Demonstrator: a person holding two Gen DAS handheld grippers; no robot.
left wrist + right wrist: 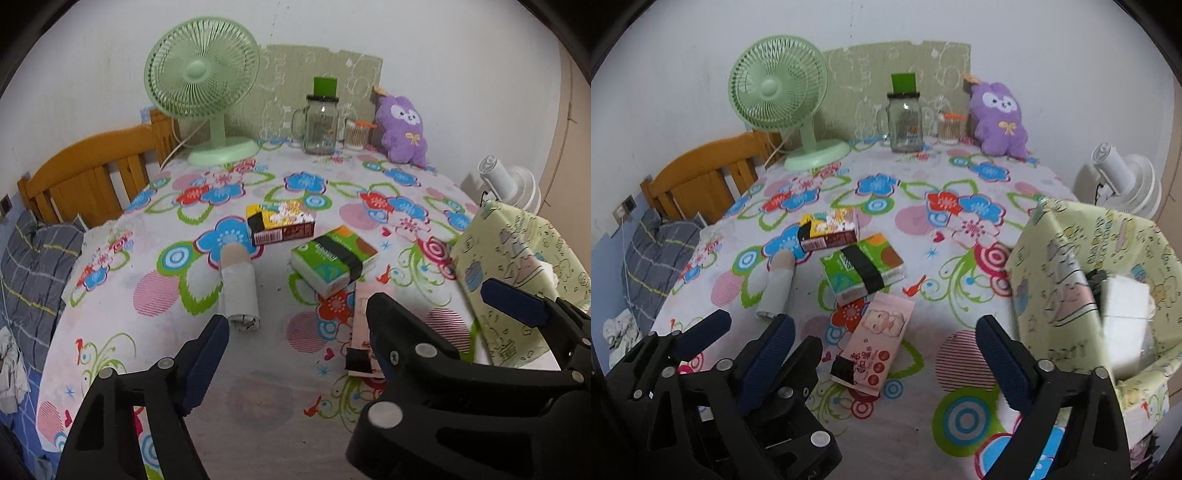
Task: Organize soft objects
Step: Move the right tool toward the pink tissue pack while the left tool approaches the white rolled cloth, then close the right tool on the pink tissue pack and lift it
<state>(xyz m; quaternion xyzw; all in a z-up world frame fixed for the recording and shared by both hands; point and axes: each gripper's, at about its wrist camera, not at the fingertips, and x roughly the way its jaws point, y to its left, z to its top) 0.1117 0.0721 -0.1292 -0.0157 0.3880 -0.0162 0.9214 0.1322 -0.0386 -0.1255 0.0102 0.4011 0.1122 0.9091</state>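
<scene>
- On the floral table (295,406): rolled sock (239,291), green tissue pack (332,264), pink pack (877,341).
- Left claw (295,332) wide, empty, above the sock; right claw (886,339) wide, empty.
- Risk: claws side by side, likely to collide; soft sock may slip.

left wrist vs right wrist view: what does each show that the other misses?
Only the left wrist view: nothing of note beyond its own angle; the pink packet is mostly hidden there behind a gripper finger.

Only the right wrist view: the pink packet's printed face in full, and a white block inside the yellow-green box.

Both: the rolled sock, green tissue pack, green fan, purple plush, and both grippers, open, holding nothing.
</scene>
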